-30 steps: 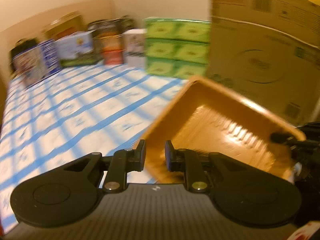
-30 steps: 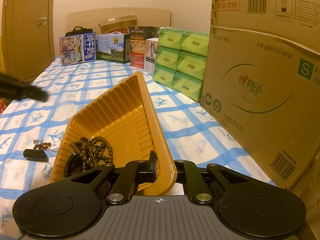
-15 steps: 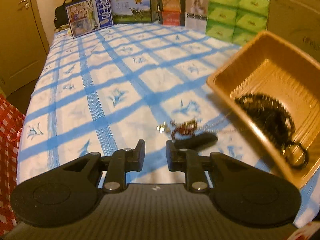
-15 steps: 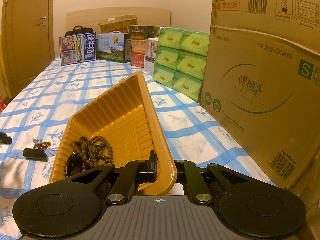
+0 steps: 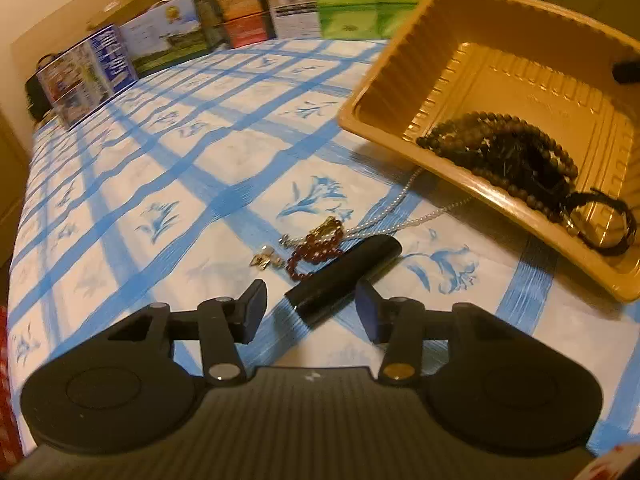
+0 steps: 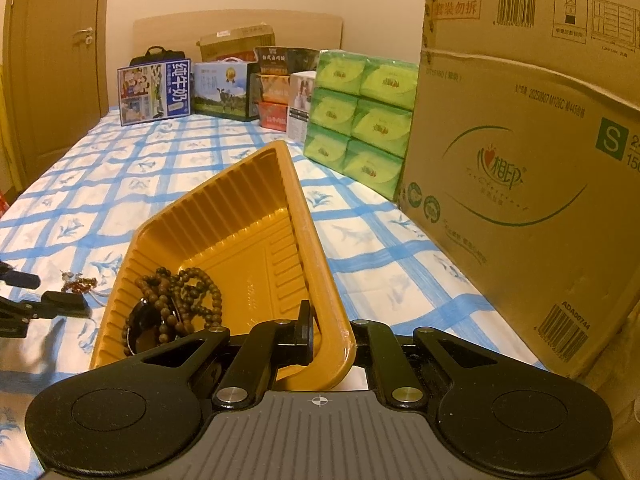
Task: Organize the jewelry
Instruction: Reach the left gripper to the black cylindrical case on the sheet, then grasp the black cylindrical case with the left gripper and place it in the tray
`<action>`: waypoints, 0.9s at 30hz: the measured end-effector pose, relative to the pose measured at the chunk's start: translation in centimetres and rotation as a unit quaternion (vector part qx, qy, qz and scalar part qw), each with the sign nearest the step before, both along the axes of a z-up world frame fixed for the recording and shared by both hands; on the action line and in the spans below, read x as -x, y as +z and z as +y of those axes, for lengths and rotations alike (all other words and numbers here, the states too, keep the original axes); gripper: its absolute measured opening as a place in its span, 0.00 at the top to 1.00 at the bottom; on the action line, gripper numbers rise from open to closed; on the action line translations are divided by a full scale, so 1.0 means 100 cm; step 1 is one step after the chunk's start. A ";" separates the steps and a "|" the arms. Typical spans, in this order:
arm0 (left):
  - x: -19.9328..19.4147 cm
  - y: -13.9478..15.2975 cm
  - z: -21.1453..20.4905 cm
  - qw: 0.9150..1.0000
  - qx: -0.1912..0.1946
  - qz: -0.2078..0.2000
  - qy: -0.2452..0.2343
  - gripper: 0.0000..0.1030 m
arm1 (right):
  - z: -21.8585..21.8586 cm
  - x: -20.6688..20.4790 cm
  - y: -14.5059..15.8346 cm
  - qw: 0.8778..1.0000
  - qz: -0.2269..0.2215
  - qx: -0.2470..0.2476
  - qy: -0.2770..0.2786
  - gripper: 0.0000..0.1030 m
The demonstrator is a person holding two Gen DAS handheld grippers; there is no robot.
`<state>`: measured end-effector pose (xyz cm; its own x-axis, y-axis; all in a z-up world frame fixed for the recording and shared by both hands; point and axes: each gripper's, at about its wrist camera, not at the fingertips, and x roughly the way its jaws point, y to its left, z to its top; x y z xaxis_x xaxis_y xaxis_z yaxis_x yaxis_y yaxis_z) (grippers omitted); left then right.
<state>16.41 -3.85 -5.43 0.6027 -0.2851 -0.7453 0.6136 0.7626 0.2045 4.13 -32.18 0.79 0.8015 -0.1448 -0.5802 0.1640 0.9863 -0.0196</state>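
My right gripper [image 6: 332, 334] is shut on the near rim of a yellow plastic tray [image 6: 224, 216], holding it tilted on the bed. Brown wooden beads [image 6: 180, 296] and a black bracelet [image 5: 600, 220] lie in its low corner. Left of the tray, on the checked sheet, lie a black tube [image 5: 340, 276], a red bead bracelet [image 5: 316, 252], small gold earrings [image 5: 262, 260] and a pearl chain [image 5: 404, 216] that runs under the tray [image 5: 500, 92]. My left gripper [image 5: 310, 296] hangs low over the tube, its jaws opening. The tube's near end sits between the fingers, untouched.
A large cardboard box [image 6: 520, 168] stands close on the right of the tray. Green tissue packs [image 6: 360, 116] and several cartons [image 6: 224, 92] line the far end of the blue-checked bed [image 5: 180, 184]. A wooden door [image 6: 52, 80] is at the left.
My left gripper has swung away from the tray and dropped toward the black tube and loose jewelry, and its jaws have widened. The right gripper and tray have stayed still.
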 end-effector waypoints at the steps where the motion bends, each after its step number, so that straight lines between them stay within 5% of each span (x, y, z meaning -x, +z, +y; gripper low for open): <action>1: -0.002 -0.002 -0.002 1.000 -0.003 0.000 -0.009 0.56 | 0.000 0.000 0.000 1.000 0.001 0.000 -0.001 0.93; 9: -0.011 -0.005 -0.007 0.999 0.003 0.035 -0.041 0.57 | -0.001 0.000 -0.001 1.000 0.004 0.002 0.000 0.93; 13: 0.002 -0.002 -0.006 0.998 0.003 0.051 -0.047 0.78 | -0.001 0.000 -0.001 1.000 0.004 0.001 0.000 0.93; 27: 0.004 -0.005 -0.012 0.998 0.026 0.046 0.017 0.77 | 0.000 -0.001 -0.001 1.000 0.004 0.001 -0.001 0.93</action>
